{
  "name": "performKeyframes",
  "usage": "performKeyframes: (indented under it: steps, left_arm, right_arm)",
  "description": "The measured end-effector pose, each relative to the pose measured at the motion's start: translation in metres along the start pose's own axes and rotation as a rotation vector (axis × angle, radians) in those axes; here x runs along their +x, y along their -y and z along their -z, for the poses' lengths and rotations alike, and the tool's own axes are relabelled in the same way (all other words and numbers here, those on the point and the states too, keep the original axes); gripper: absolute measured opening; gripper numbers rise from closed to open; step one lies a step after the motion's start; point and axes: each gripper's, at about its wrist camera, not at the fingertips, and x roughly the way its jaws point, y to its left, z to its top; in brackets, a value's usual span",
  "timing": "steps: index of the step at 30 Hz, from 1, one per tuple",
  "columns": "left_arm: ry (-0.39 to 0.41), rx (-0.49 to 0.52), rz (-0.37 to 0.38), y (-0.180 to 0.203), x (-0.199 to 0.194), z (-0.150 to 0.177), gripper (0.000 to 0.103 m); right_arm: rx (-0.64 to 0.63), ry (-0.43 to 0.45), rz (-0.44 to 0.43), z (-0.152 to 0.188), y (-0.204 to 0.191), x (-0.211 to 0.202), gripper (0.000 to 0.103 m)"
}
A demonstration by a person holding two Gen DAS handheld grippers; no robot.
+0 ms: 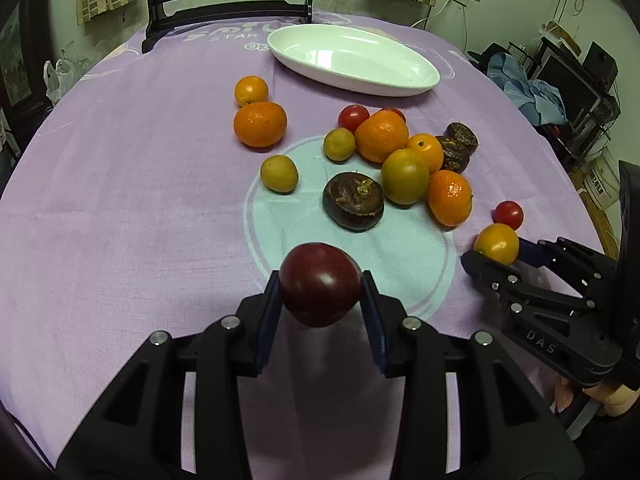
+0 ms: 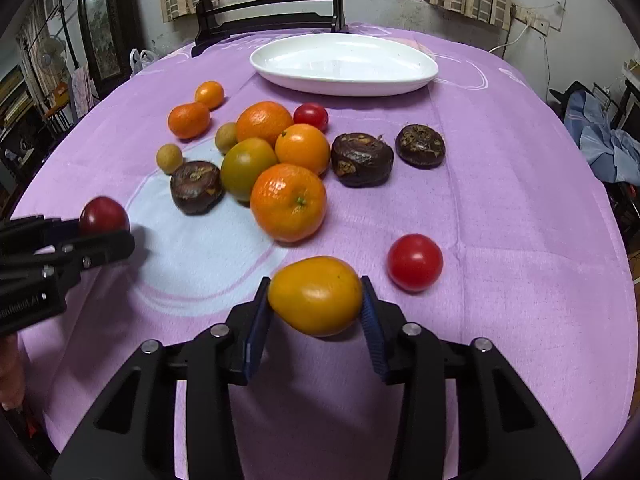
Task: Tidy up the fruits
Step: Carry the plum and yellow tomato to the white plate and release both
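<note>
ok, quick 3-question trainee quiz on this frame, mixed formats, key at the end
1. True or false: the white dish already holds fruit.
2. What does the left gripper hold? A) an orange B) a dark red tomato C) a brown chestnut
3. Fill in: the right gripper is shut on a ____ tomato.

Key: 1 false, the dish is empty. 2 B. 3 yellow; a loose red tomato lies on the purple cloth just to its right.
</note>
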Motion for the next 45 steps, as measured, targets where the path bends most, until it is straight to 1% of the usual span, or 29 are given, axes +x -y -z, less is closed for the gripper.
performKeyframes:
  steps: [4, 6, 8, 10, 11, 12, 15, 17, 20, 22, 25, 26, 30, 31, 32, 33, 34, 36, 38, 39, 41, 42, 45]
  left_arm:
    - [0.005, 0.019, -0.001, -0.001, -0.001, -0.003, 0.039]
    - [0.012, 0.032, 0.01, 0.0, -0.005, -0.008, 0.039]
    - [0.031, 0.056, 0.015, 0.003, -0.012, -0.021, 0.039]
    - [0.062, 0.078, 0.017, 0.009, -0.019, -0.041, 0.039]
    - [0.08, 0.085, 0.02, 0.012, -0.022, -0.053, 0.039]
    - [0.102, 0.091, 0.019, 0.015, -0.023, -0.069, 0.039]
    - [0.136, 0.079, 0.012, 0.021, -0.014, -0.111, 0.039]
    - [0.135, 0.058, 0.003, 0.022, 0.003, -0.142, 0.039]
    - [0.112, 0.011, -0.021, 0.018, 0.038, -0.179, 0.039]
    - [0.087, -0.006, -0.05, 0.014, 0.062, -0.197, 0.039]
    - [0.046, -0.015, -0.079, 0.012, 0.089, -0.208, 0.039]
    - [0.043, -0.016, -0.079, 0.012, 0.094, -0.211, 0.04]
    - [0.037, -0.045, -0.081, 0.01, 0.106, -0.217, 0.042]
    - [0.044, -0.049, -0.079, 0.01, 0.106, -0.217, 0.05]
    - [0.057, -0.047, -0.082, 0.012, 0.103, -0.217, 0.06]
    - [0.082, -0.037, -0.092, 0.013, 0.096, -0.216, 0.065]
    - [0.101, -0.03, -0.097, 0.013, 0.091, -0.215, 0.068]
    - [0.132, -0.013, -0.103, 0.015, 0.079, -0.211, 0.071]
    - [0.141, -0.005, -0.103, 0.015, 0.066, -0.203, 0.075]
    - [0.148, 0.003, -0.102, 0.015, 0.057, -0.195, 0.076]
    - [0.157, 0.03, -0.125, 0.015, 0.043, -0.179, 0.088]
    - [0.168, 0.041, -0.133, 0.013, 0.036, -0.17, 0.09]
    - [0.215, 0.064, -0.154, 0.007, 0.015, -0.136, 0.092]
  right_arm:
    - [-0.003, 0.02, -0.021, 0.0, 0.001, -0.008, 0.043]
    - [-0.003, 0.06, -0.042, -0.006, 0.003, -0.02, 0.043]
    - [-0.016, 0.111, -0.055, -0.016, 0.004, -0.033, 0.043]
    - [-0.049, 0.172, -0.033, -0.038, 0.004, -0.044, 0.043]
    - [-0.053, 0.187, -0.025, -0.045, 0.005, -0.046, 0.043]
    - [-0.06, 0.218, -0.012, -0.061, 0.007, -0.047, 0.043]
    - [-0.1, 0.262, 0.036, -0.096, 0.009, -0.037, 0.043]
    - [-0.112, 0.263, 0.057, -0.12, 0.013, -0.019, 0.043]
    - [-0.101, 0.219, 0.067, -0.151, 0.023, 0.016, 0.043]
    - [-0.102, 0.196, 0.086, -0.164, 0.027, 0.036, 0.043]
    - [-0.108, 0.154, 0.092, -0.176, 0.031, 0.061, 0.042]
    - [-0.114, 0.139, 0.089, -0.179, 0.031, 0.068, 0.043]
    - [-0.113, 0.056, 0.089, -0.185, 0.034, 0.091, 0.044]
    - [-0.109, 0.054, 0.088, -0.185, 0.035, 0.092, 0.05]
    - [-0.105, 0.068, 0.097, -0.185, 0.035, 0.09, 0.058]
    - [-0.105, 0.091, 0.109, -0.183, 0.035, 0.086, 0.06]
    - [-0.11, 0.11, 0.107, -0.18, 0.034, 0.08, 0.06]
    - [-0.113, 0.126, 0.094, -0.175, 0.034, 0.07, 0.06]
    - [-0.106, 0.144, 0.101, -0.166, 0.035, 0.057, 0.06]
    - [-0.102, 0.153, 0.091, -0.159, 0.037, 0.047, 0.06]
    - [-0.099, 0.165, 0.088, -0.144, 0.04, 0.031, 0.061]
    - [-0.1, 0.169, 0.091, -0.131, 0.043, 0.02, 0.061]
    - [-0.098, 0.166, 0.093, -0.098, 0.05, -0.002, 0.061]
